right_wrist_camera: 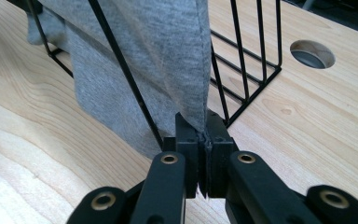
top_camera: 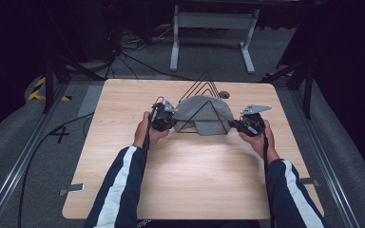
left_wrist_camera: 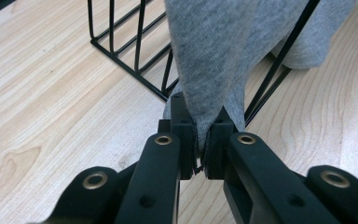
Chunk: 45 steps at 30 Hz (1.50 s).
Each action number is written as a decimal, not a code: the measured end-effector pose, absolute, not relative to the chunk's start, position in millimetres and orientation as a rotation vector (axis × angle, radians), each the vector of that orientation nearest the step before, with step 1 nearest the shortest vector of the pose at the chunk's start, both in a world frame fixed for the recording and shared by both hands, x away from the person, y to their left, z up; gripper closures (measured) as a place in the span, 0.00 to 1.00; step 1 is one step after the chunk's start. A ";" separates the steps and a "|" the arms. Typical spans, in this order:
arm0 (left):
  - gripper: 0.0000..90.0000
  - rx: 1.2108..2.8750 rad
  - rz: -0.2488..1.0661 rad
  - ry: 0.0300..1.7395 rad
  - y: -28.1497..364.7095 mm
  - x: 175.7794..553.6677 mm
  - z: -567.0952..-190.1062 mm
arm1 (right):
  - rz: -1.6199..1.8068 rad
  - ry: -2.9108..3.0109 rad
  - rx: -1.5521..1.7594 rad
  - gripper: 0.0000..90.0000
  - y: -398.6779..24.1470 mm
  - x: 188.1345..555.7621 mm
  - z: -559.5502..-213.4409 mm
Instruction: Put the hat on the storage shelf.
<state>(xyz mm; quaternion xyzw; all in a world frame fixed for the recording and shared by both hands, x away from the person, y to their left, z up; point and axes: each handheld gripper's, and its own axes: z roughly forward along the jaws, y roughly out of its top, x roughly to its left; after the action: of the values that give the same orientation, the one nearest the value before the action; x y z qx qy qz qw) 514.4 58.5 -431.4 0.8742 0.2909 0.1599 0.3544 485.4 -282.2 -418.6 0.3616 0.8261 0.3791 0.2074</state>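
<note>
A grey cloth (top_camera: 200, 110) is draped over a black wire rack (top_camera: 203, 85) of triangular frames at the table's far middle. My left gripper (top_camera: 167, 119) holds the cloth's left end, and my right gripper (top_camera: 234, 125) holds its right end. In the left gripper view the jaws are shut on a pinch of grey cloth (left_wrist_camera: 214, 51), with the wire rack (left_wrist_camera: 135, 51) just behind. In the right gripper view the jaws are shut on the hemmed edge of the cloth (right_wrist_camera: 158, 56), and the rack's wires (right_wrist_camera: 247, 60) stand to the right.
The light wooden table (top_camera: 190, 180) has a round cable hole (top_camera: 224, 94) behind the rack, also seen as the hole (right_wrist_camera: 313, 53). Dark floor with cables and a white desk frame (top_camera: 214, 33) lie beyond the far edge. Metal rails run along both sides.
</note>
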 end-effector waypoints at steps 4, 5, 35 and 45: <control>0.91 2.247 0.431 0.758 60.9 511.8 -429.1 | 1.067 2.286 1.008 0.92 -281.6 484.6 -417.3; 0.86 2.236 0.441 0.755 62.5 510.9 -428.0 | 1.063 2.278 1.006 0.89 -282.5 484.1 -416.1; 0.60 2.310 0.536 0.616 132.4 434.7 -402.3 | 0.962 2.327 0.874 0.70 -296.7 431.1 -379.9; 0.42 2.345 0.554 0.623 157.1 400.4 -417.2 | 0.872 2.326 0.872 0.54 -320.6 394.0 -390.2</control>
<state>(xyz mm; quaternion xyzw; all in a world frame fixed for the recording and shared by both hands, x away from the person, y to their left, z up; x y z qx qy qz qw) 400.4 157.1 -417.2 0.8925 0.2371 0.2108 0.3206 394.0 -320.6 -390.2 0.3206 0.8551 0.3204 0.2516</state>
